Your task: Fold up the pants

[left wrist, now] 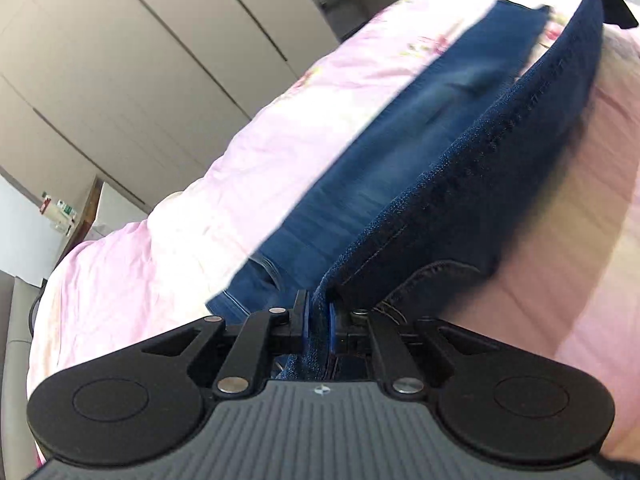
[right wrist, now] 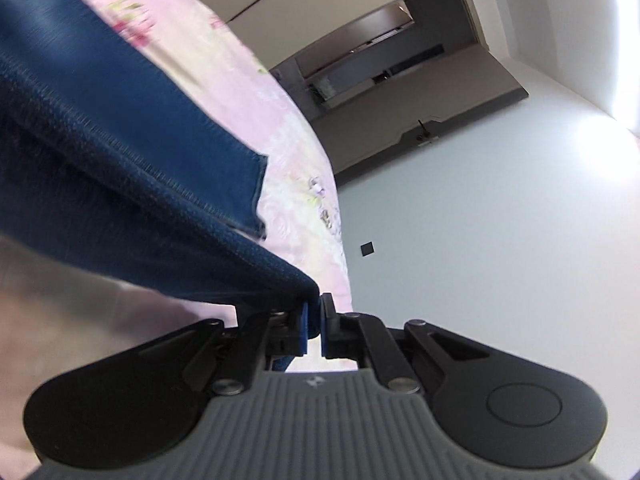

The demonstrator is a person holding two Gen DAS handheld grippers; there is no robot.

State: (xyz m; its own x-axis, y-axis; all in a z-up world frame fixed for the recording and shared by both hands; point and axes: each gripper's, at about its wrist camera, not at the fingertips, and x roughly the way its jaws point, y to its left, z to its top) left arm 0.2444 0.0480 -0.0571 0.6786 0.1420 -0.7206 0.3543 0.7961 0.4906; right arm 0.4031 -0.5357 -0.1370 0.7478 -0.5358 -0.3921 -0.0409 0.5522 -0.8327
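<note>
1. Two tongs, both clamped on denim.
2. Left tongs [left wrist: 319, 320]: blue pads pinched tight on the waistband end of the pants [left wrist: 400, 184], near a stitched pocket edge.
3. Right tongs [right wrist: 314, 322]: pads closed on a corner of the same pants [right wrist: 120, 168], fabric bunched to a point right at the tips.
4. From the left tongs forward: dark denim edge stretched taut and lifted, running to the far upper right toward the other tongs, black and only partly in frame.
5. Below the lifted edge, left of it: lighter blue leg lying flat on the bed [left wrist: 168, 224], pink floral cover.
6. From the right tongs: denim spreading up and to the left; hem end visible just ahead, over the bed [right wrist: 288, 152].
7. Beyond: pale floor [right wrist: 480, 220], cabinet doors [left wrist: 120, 60]. Motion blur throughout.
</note>
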